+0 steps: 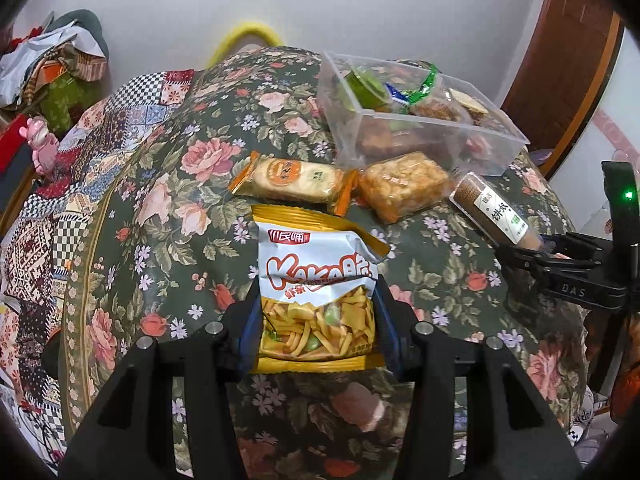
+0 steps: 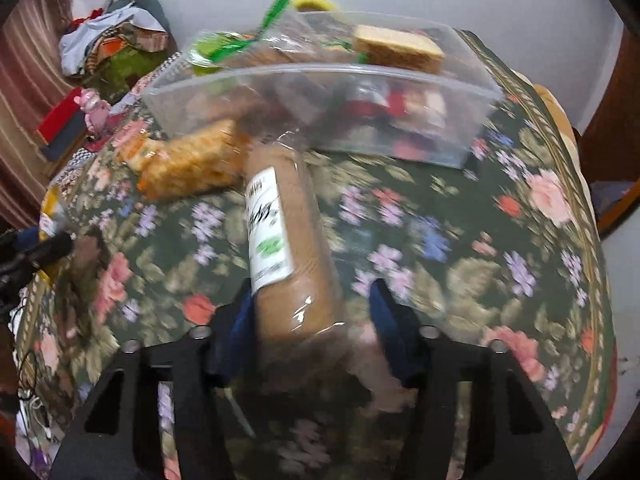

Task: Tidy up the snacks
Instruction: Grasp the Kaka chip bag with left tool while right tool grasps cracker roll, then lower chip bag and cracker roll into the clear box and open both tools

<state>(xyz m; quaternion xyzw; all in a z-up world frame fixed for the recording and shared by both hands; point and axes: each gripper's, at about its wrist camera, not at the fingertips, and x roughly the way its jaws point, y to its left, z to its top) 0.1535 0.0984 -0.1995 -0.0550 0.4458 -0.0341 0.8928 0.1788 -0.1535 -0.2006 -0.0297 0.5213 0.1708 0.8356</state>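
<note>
Snack bag (image 1: 316, 280): white, orange-yellow trim. Cracker pack (image 1: 294, 179): orange ends. Biscuit sleeve (image 2: 280, 240): brown, white label. Bench cloth (image 1: 168, 200): dark green, pink roses.

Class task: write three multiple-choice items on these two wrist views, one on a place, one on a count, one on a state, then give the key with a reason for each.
1. Where does the clear plastic box stand?
A. on the floor
B. on the floral tablecloth
C. on a chair

2. How many wrapped snacks lie on the cloth between the shrimp-stick bag and the box, untouched by either gripper?
A. two
B. four
C. none

3. What sits between the fingers of the left gripper?
A. nothing
B. the brown biscuit roll
C. the shrimp-stick bag

Key:
1 B: the box rests on the flowered cloth, at its far side.
2 A: only the round-cracker pack and the orange crispy bar lie there.
3 C: the bag's lower part lies between the left fingers; the roll is at the right gripper.
</note>
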